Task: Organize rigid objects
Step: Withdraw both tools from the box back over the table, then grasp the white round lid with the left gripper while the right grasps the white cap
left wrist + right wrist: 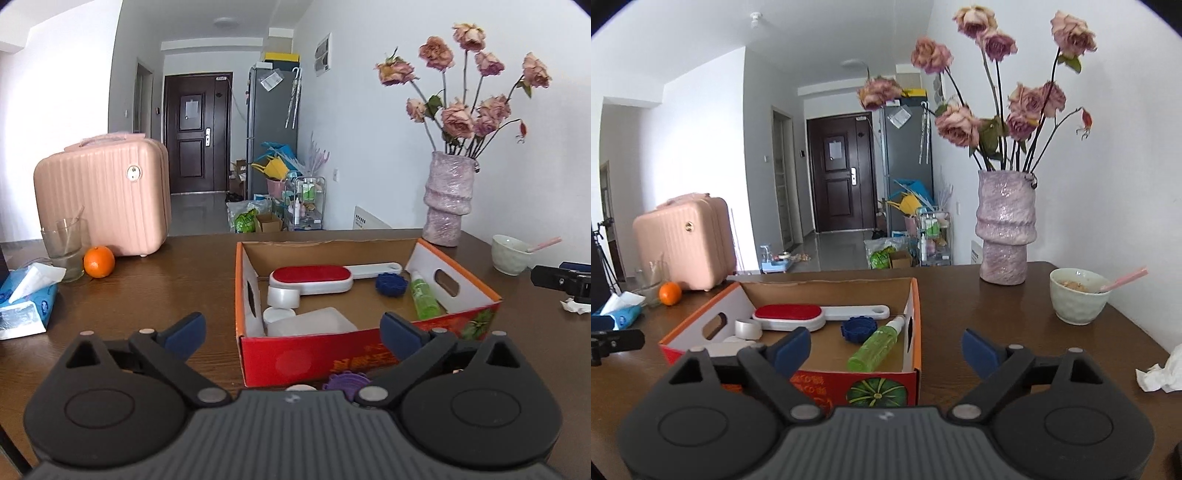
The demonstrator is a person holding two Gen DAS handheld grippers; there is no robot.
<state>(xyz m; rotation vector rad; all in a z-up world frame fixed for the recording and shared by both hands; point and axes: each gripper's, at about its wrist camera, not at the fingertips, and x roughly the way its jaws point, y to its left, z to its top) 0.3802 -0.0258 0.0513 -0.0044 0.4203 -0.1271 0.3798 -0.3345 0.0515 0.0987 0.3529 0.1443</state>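
A red and orange cardboard box (314, 354) (916, 314) sits on the brown table. Inside lie a red and white lint brush (314, 279) (790, 315), a blue gear-shaped piece (390, 284) (858, 329), a green spray bottle (424, 297) (875, 349), white round jars (282, 297) (748, 328) and a translucent white container (314, 322). A purple gear-shaped piece (345, 381) and a pale round object (301, 387) lie on the table just in front of the box. My left gripper (291, 328) is open and empty at the box's near wall. My right gripper (886, 349) is open and empty at the box's right corner.
A pink case (103, 195), a glass (66, 247), an orange (98, 261) and a tissue pack (26, 299) stand at the left. A vase of dried roses (1004, 229), a bowl with a pink spoon (1078, 295) and crumpled tissue (1163, 373) are at the right.
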